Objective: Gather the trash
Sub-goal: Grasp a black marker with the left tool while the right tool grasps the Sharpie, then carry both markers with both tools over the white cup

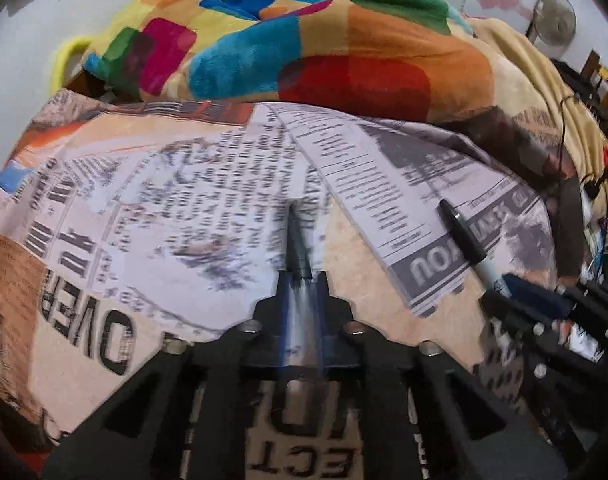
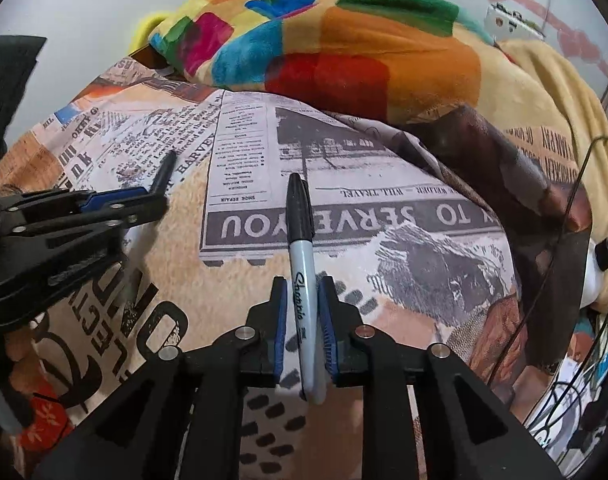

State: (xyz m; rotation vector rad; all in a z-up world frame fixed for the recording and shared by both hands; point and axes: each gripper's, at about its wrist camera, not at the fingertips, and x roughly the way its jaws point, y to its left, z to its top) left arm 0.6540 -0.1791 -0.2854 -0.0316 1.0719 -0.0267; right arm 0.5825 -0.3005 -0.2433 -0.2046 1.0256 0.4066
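My left gripper (image 1: 301, 282) is shut on a dark-capped grey marker (image 1: 297, 236), whose cap end sticks out forward over the newspaper-print bedsheet (image 1: 163, 184). From the right wrist view the left gripper (image 2: 151, 198) sits at the left, that marker's tip (image 2: 165, 174) poking up past its fingers. My right gripper (image 2: 302, 294) is shut on a light blue Sharpie marker (image 2: 300, 236) with a black cap pointing away from me. In the left wrist view the right gripper (image 1: 502, 290) holds the Sharpie (image 1: 464, 236) at the right side.
A bright multicoloured fleece blanket (image 1: 304, 44) is heaped at the head of the bed. A tan blanket (image 2: 544, 92) and a brown fold lie on the right. Black cables (image 2: 576, 208) and clutter hang off the right edge. A white wall is on the left.
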